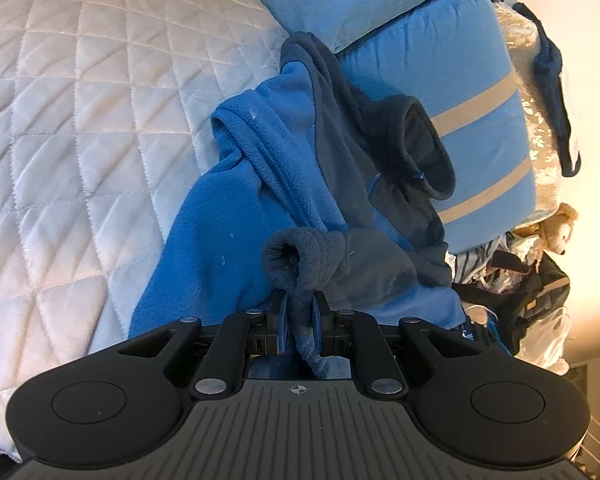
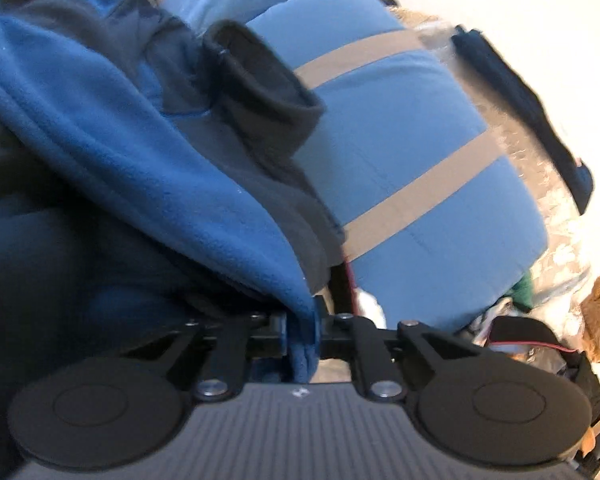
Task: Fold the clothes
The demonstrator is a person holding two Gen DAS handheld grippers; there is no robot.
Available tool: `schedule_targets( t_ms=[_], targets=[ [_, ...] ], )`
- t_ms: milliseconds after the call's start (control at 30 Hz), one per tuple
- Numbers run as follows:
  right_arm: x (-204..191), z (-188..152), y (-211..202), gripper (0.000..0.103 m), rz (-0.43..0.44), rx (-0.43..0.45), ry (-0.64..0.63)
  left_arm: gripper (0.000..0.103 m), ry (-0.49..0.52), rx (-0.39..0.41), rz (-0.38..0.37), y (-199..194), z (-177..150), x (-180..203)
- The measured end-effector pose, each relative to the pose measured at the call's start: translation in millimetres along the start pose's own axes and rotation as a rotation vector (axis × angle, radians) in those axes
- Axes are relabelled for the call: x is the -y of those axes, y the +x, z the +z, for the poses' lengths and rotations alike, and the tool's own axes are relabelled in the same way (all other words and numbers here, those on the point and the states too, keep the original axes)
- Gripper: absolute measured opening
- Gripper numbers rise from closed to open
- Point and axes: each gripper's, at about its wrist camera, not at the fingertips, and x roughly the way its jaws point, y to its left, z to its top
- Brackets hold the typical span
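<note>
Left hand-held gripper (image 1: pixel 300 312) pinches the blue-and-grey fleece jacket's (image 1: pixel 228 216) grey cuff; right hand-held gripper (image 2: pixel 302 324) clamps its blue hem. Thick fleece may slip, collapsing onto the white quilted bed (image 1: pixel 80 120).

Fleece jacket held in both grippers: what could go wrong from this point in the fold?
1. The left gripper pinches only a rolled dark cuff of the fleece jacket; the bunched fabric could slip out under tension.
2. The right gripper clamps a thin blue edge, so the jacket may sag unevenly.
3. The dark collar lies against the striped blue pillow and could drag on it during a lift.
</note>
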Motion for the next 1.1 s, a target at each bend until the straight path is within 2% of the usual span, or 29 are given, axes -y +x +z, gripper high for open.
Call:
schedule_targets(
  t_ms=[67,133,233,367,433,467,500,533,567,600,633,667,700,767,833,933,1033,1100],
  targets=[
    [10.5,-5.8,-0.1,0.012,-0.016,-0.016,0.043,0.012,0.002,-0.007,-0.024,5.1,1.1,1.6],
    [16.9,-13.8,1.4,0.012,-0.014,-0.041,0.086,0.012,0.013,-0.019,-0.016,11.5,1.0,2.2],
    [12.5,-25.3,0.2,0.013,0.016,-0.069,0.116,0.009,0.001,-0.034,0.059,17.5,0.2,-5.4],
    [11.5,-29.7,-4.1,0.019,0.052,-0.083,0.174,0.007,-0.033,-0.015,0.080,12.2,3.3,-21.9],
    [13.8,-30.2,-4.4,0.020,0.066,-0.089,0.209,0.006,-0.031,-0.001,0.118,9.4,5.2,-26.5],
    [15.1,-29.9,-3.6,0.025,0.073,-0.094,0.227,0.006,-0.032,0.003,0.122,8.3,5.6,-28.8],
    [15.3,-29.3,-3.4,0.034,0.078,-0.100,0.229,0.006,-0.034,0.007,0.120,7.3,5.6,-31.0],
    [14.8,-28.6,-3.4,0.036,0.081,-0.108,0.225,0.006,-0.033,0.008,0.107,8.1,5.0,-31.0],
    [14.9,-28.4,-4.5,0.042,0.083,-0.117,0.223,0.007,-0.031,0.008,0.091,9.7,4.1,-29.9],
    [15.1,-28.5,-6.1,0.053,0.084,-0.126,0.223,0.009,-0.029,0.009,0.074,11.4,3.1,-28.9],
    [16.5,-28.7,-9.6,0.060,0.086,-0.126,0.231,0.019,-0.027,0.009,0.058,13.0,2.2,-27.8],
    [18.6,-28.9,-14.1,0.077,0.088,-0.122,0.241,0.035,-0.025,0.010,0.041,14.6,1.2,-26.8],
    [20.6,-29.2,-18.6,0.086,0.090,-0.118,0.252,0.042,-0.023,0.010,0.025,16.3,0.3,-25.7],
    [23.0,-28.0,-30.0,0.086,0.099,-0.107,0.272,0.056,-0.019,0.011,-0.009,19.5,-1.6,-23.6],
    [24.3,-25.6,-41.9,0.088,0.101,-0.094,0.289,0.061,-0.014,0.012,-0.042,22.8,-3.5,-21.5],
    [26.6,-20.4,-58.1,0.091,0.108,-0.067,0.324,0.061,-0.008,0.013,-0.091,27.7,-6.4,-18.3],
    [27.8,-14.3,-70.4,0.093,0.121,-0.046,0.357,0.060,0.043,0.023,-0.058,41.4,-7.1,-13.6],
    [27.3,-9.8,-77.4,0.093,0.128,-0.032,0.370,0.058,0.041,0.042,-0.052,44.8,-7.0,-15.1]
  ],
)
